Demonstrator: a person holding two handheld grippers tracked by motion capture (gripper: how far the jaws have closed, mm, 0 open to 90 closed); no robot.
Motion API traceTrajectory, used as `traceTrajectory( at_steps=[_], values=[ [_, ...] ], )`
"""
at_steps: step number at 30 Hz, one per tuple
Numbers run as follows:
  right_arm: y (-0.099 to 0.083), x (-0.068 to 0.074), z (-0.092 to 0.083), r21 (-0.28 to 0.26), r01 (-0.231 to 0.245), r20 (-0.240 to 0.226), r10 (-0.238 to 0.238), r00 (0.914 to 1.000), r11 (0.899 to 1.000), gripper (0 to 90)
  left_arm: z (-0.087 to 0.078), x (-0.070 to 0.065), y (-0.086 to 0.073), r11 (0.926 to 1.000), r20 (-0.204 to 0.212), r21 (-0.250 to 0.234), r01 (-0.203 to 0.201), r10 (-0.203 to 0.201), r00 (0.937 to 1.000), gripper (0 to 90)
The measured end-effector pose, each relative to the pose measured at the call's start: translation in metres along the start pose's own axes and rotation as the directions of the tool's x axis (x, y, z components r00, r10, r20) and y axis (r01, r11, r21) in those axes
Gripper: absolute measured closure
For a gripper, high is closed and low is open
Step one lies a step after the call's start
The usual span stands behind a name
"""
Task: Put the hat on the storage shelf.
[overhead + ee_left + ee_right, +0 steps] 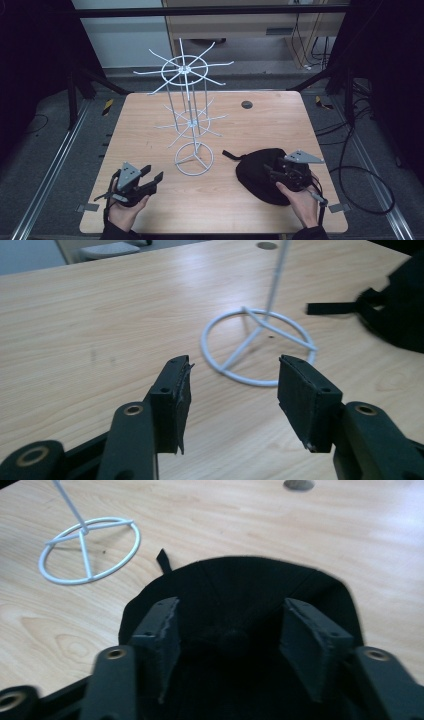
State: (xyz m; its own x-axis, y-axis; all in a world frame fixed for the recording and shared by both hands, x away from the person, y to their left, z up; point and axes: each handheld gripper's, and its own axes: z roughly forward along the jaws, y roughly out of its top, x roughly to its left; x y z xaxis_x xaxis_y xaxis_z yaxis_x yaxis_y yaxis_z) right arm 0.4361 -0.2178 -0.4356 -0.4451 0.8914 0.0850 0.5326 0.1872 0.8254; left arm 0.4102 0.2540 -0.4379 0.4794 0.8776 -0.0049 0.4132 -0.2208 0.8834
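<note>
Left tongs [230, 390] wide, holding nothing, over bare desk [150, 125], right tongs [227, 630] wide above black cap [240, 585], grip unclear, wire rack [192, 115] whole from high view

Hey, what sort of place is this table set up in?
Probably a lab or recording rig, not a home: a bare wooden table inside a dark metal frame, with loose cables on the grey floor.

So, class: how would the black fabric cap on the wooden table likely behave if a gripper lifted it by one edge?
The black fabric cap would probably sag, since it lies slumped. Its loose strap would likely dangle. Likely light, being cloth.
</note>
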Motion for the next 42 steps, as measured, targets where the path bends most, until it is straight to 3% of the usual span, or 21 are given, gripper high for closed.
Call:
traceTrajectory(
  at_steps=[2, 5, 8, 13, 18, 21, 29, 35, 41, 42],
  values=[
    [-0.001, -0.001, 0.003, 0.016, -0.019, -0.013, 0.019, 0.9997, 1.0, 45.5, -0.001, 0.01, -0.003, 0.9995, -0.023, -0.002, 0.031, -0.031, 0.9992, 46.4],
    [-0.004, -0.001, 0.008, 0.055, -0.012, -0.011, 0.012, 0.9999, 0.998, 46.5, -0.001, 0.021, -0.008, 0.9978, -0.044, 0.003, 0.066, -0.066, 0.9968, 46.3],
    [-0.008, -0.002, 0.013, 0.09, -0.013, -0.013, 0.015, 0.9998, 0.996, 48.5, 0.001, 0.026, -0.012, 0.9967, -0.053, 0.014, 0.08, -0.08, 0.9954, 46.4],
    [-0.011, -0.001, 0.018, 0.136, -0.01, -0.001, 0.011, 0.9999, 0.991, 64.6, 0.003, 0.031, -0.015, 0.9956, -0.057, 0.022, 0.091, -0.09, 0.9943, 46.4],
    [-0.009, 0.0, 0.017, 0.147, -0.012, 0.026, 0.008, 0.9996, 0.989, 70.6, 0.003, 0.035, -0.017, 0.9951, -0.07, 0.025, 0.095, -0.093, 0.9932, 46.4],
    [-0.007, 0.0, 0.013, 0.133, -0.022, 0.024, 0.019, 0.9995, 0.991, 71.5, 0.002, 0.037, -0.017, 0.9943, -0.074, 0.021, 0.104, -0.102, 0.992, 46.4],
    [0.004, -0.002, -0.01, 0.021, -0.018, 0.016, 0.017, 0.9997, 1.0, 72.8, 0.002, 0.039, -0.017, 0.9945, -0.085, 0.015, 0.103, -0.102, 0.9912, 46.4],
    [0.014, 0.001, -0.021, -0.014, -0.005, 0.002, 0.006, 1.0, 1.0, 73.1, 0.001, 0.039, -0.017, 0.9946, -0.087, 0.008, 0.103, -0.102, 0.9909, 46.4],
    [0.029, 0.001, -0.038, -0.087, -0.009, -0.006, 0.008, 0.9999, 0.996, 73.3, 0.001, 0.04, -0.017, 0.9948, -0.09, 0.007, 0.102, -0.101, 0.9908, 46.3],
    [0.036, 0.001, -0.046, -0.125, -0.012, -0.015, 0.01, 0.9998, 0.992, 73.3, 0.001, 0.04, -0.017, 0.9949, -0.09, 0.008, 0.101, -0.1, 0.9909, 46.3]
  ],
)
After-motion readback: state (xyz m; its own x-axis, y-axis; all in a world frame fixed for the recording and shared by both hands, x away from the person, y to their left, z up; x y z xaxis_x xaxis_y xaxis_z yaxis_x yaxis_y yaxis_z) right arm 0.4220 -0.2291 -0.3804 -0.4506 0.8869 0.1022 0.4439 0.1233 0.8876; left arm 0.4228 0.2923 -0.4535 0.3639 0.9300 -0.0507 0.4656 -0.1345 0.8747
